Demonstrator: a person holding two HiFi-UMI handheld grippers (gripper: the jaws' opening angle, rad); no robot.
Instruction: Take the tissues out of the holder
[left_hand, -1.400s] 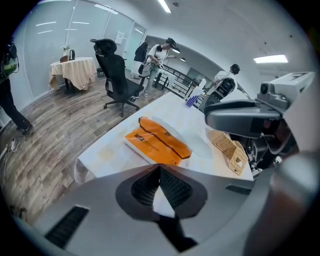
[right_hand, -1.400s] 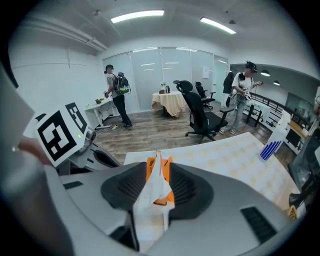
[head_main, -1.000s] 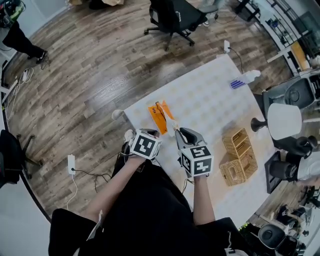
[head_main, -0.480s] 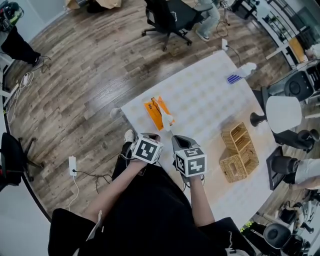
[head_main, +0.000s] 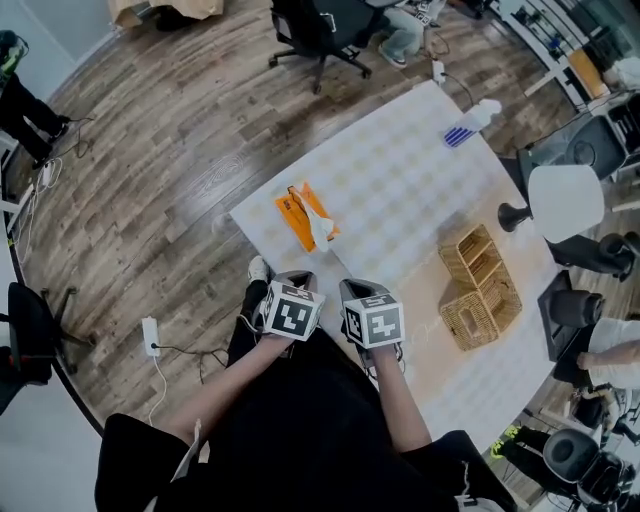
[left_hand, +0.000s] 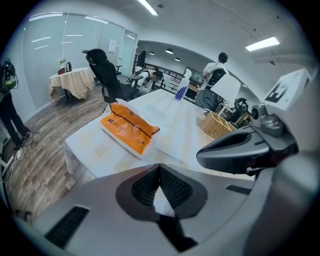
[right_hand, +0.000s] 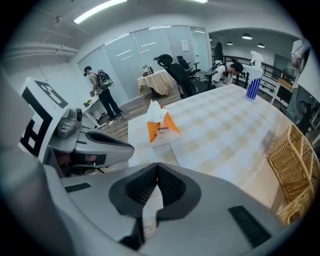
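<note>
Both grippers sat low at the near edge of the table (head_main: 400, 200), side by side, and neither had a hold on anything. The left gripper (left_hand: 160, 167) had its jaws pressed together at the tips, with only the checked cloth showing past them. Same story on the right gripper (right_hand: 156, 165): jaws shut tip to tip, nothing caught between them. And there was the orange tissue pack (head_main: 298, 215), lying flat on the cloth close to the table's left edge, out ahead of both grippers and apart from them. One white tissue (head_main: 320, 230) stood up out of its slot, crumpled and free of either gripper. Off to the right, well away from the pack, the wicker baskets (head_main: 480, 292) stood together, a white lamp (head_main: 565, 203) beyond them. A spray bottle (head_main: 472, 122) stood at the far corner, and a black office chair (head_main: 318, 25) waited on the wooden floor past the table.
</note>
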